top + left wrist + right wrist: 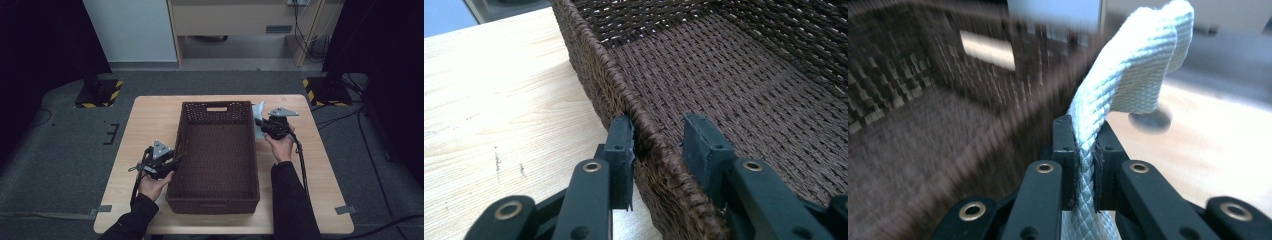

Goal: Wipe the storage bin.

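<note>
I'm pinching the white cloth (1128, 75) tight in my right gripper (1087, 150) at the basket's (216, 106) far right rim, ready to drop in; my left gripper (659, 145) is straddling the near left wall, slack, steadying it.

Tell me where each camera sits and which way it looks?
High view: above the person's side, looking forward and down on the table; both forearms, left gripper and right gripper show.
Left gripper view: on the left gripper, looking along its jaws, which straddle the basket rim.
Right gripper view: on the right gripper, looking along jaws clamped on a cloth.
All three share the basket.
</note>
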`<state>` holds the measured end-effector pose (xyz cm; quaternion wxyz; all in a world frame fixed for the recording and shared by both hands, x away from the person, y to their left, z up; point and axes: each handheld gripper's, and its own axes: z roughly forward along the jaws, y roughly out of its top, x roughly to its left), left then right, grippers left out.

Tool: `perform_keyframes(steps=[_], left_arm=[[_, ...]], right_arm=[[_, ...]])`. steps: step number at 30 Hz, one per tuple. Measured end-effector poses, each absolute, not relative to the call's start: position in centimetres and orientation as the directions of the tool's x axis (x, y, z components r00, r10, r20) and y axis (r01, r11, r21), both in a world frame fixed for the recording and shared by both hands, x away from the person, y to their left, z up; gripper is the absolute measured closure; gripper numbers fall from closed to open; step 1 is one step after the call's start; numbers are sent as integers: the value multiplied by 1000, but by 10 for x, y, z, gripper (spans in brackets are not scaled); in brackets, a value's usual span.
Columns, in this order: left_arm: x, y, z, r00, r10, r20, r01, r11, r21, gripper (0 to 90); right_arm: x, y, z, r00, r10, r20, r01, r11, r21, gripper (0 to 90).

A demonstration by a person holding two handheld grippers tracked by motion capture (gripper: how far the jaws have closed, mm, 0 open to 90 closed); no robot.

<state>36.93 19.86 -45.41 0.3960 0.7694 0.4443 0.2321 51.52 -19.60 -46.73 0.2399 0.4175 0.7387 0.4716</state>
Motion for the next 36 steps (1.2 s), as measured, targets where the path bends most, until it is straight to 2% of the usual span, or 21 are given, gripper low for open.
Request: perform_keyframes(steps=[3, 7, 19, 22, 26, 29, 32, 36], left_arm=[[369, 199, -454, 498, 867, 4, 500, -291, 816, 644], [369, 199, -454, 500, 866, 7, 499, -294, 815, 644], [370, 199, -455, 486, 874, -4, 499, -274, 822, 655], [371, 199, -455, 482, 876, -8, 501, -268, 823, 659], [372, 199, -455, 473, 881, -17, 508, -257, 822, 670], [374, 199, -455, 467, 884, -20, 510, -251, 823, 676], [377, 199, -455, 466, 884, -17, 510, -253, 822, 679], [380, 199, -455, 465, 885, -18, 507, -250, 825, 679]], right_arm=[[518, -194, -454, -545, 838, 6, 361, 229, 904, 841], [524, -193, -459, -549, 836, -4, 392, 261, 882, 842], [528, -192, -519, -528, 847, 60, 598, 321, 734, 841], [525, -190, -509, -547, 836, 56, 573, 325, 752, 841], [514, -196, -475, -572, 819, 46, 461, 275, 844, 842], [507, -200, -458, -596, 802, 33, 413, 272, 869, 842], [505, -199, -457, -609, 793, 21, 415, 296, 861, 842], [509, -198, -476, -599, 800, 28, 472, 324, 820, 842]])
